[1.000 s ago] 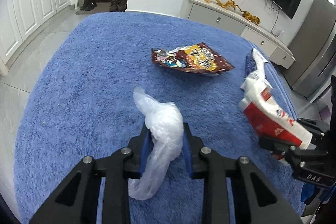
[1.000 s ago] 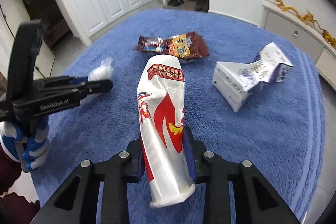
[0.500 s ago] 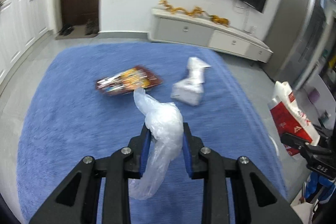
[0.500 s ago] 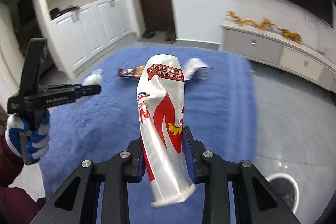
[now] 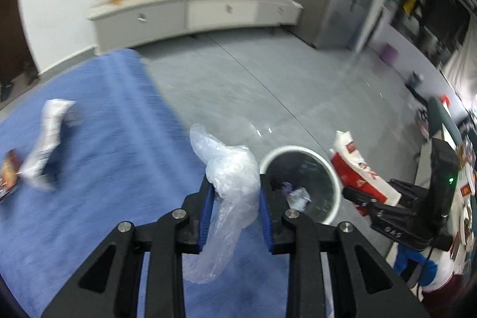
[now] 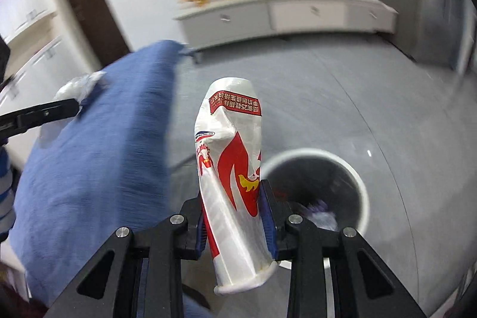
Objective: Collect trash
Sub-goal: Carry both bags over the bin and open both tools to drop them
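I am at the carry-to-bin step: my left gripper is clamped on a crumpled clear plastic bag, and my right gripper is pinching a crushed red-and-white paper cup.

The white-rimmed waste bin stands on the grey floor just off the blue rug. From the left camera it sits at about three o'clock of the bag; from the right camera it lies at three to four o'clock of the cup. Some scraps already lie inside.

Next, I judge, each load has to come squarely over the mouth before either grip lets go.

Both grippers converge on one small opening, so they could crowd each other; the floor around the bin looks open.

A white carton and a snack wrapper lie on the rug at nine o'clock, not yet collected.
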The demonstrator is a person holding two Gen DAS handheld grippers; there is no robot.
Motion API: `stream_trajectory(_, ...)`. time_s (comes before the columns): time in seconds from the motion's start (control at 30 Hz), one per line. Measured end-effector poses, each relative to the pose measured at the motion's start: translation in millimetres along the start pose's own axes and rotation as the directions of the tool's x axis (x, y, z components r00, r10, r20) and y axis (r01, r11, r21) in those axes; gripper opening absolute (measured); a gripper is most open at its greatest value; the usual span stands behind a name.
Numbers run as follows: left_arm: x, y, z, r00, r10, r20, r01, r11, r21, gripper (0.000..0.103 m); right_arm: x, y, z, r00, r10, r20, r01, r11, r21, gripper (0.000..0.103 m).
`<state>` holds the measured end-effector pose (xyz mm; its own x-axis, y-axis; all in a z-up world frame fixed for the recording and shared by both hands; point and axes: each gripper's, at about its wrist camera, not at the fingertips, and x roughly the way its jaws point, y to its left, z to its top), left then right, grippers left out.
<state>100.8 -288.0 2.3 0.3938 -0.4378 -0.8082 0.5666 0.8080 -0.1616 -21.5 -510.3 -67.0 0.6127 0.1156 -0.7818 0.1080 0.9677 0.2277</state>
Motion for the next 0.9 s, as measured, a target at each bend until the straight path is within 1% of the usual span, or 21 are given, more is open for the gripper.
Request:
stream_trajectory(0.07,26.7,-26.4,10.6,1.0,-0.01,-0.024,0.01,0.999,0.03,0.027,7.2,-18.9,-2.3,1.0,-0.016,-0.011,0.017,0.999,0.043,0.029)
stream_trajectory(0.2,71.6,-63.5,26.3,0.997,-0.032,-0.073,0.036,0.998,0.057,0.027,30.6,-52.6,-2.0,0.998,-0.031,-0.047,0.037,0.992,0.125,0.03)
stream_trajectory(0.3,107.2,-82.8,35.0,0.991,-0.059,-0.123,0.066,0.997,0.049,0.029,55.8,-75.4,-6.8,0.995,-0.042,-0.091,0.057,0.984,0.168,0.034)
stream_trajectory(0.37,132.1,-91.7,36.1,0.984,-0.079,-0.159,0.085,0.996,0.037,0.03,69.7,-85.3,-11.4,0.992,-0.054,-0.112,0.075,0.978,0.194,0.034)
stream_trajectory(0.43,154.4,-96.7,38.9,0.979,-0.081,-0.188,0.088,0.996,0.026,0.031,84.2,-89.7,-13.9,0.989,-0.063,-0.132,0.092,0.97,0.227,0.034)
stream_trajectory(0.47,161.5,-98.9,38.4,0.976,-0.085,-0.201,0.091,0.996,0.02,0.033,89.2,-92.0,-15.2,0.988,-0.068,-0.14,0.1,0.967,0.235,0.038)
stream_trajectory(0.5,168.8,-100.3,39.5,0.973,-0.09,-0.21,0.095,0.995,0.016,0.035,93.8,-95.6,-17.2,0.985,-0.082,-0.149,0.116,0.964,0.238,0.048)
stream_trajectory(0.53,174.9,-100.9,39.8,0.972,-0.096,-0.216,0.1,0.995,0.011,0.044,97.2,-96.0,-16.7,0.983,-0.094,-0.155,0.13,0.962,0.239,0.055)
stream_trajectory(0.57,177.9,-102.5,39.7,0.972,-0.098,-0.215,0.102,0.995,0.009,0.051,99.2,-96.5,-17.6,0.982,-0.104,-0.159,0.141,0.961,0.239,0.063)
stream_trajectory(0.63,182.1,-102.3,40.3,0.971,-0.105,-0.215,0.108,0.994,0.005,0.052,101.7,-100.2,-21.8,0.979,-0.115,-0.167,0.153,0.959,0.24,0.067)
stream_trajectory(0.7,183.4,-102.4,39.4,0.968,-0.115,-0.224,0.119,0.993,0.004,0.052,99.9,-100.9,-22.4,0.977,-0.133,-0.169,0.17,0.958,0.231,0.082)
stream_trajectory(0.73,181.2,-102.2,38.1,0.969,-0.119,-0.219,0.122,0.992,0.004,0.052,99.7,-98.9,-22.0,0.976,-0.146,-0.161,0.18,0.957,0.225,0.085)
stream_trajectory(0.8,176.9,-100.4,37.2,0.972,-0.117,-0.202,0.12,0.993,0.006,0.052,97.0,-97.2,-20.4,0.98,-0.142,-0.136,0.171,0.957,0.233,0.097)
stream_trajectory(0.87,165.6,-97.4,34.1,0.979,-0.114,-0.169,0.116,0.993,0.001,0.052,91.7,-93.2,-18.3,0.985,-0.132,-0.111,0.155,0.959,0.238,0.103)
stream_trajectory(0.9,159.0,-94.3,32.8,0.982,-0.114,-0.151,0.114,0.993,-0.003,0.052,87.1,-88.8,-16.1,0.986,-0.133,-0.097,0.153,0.961,0.23,0.103)
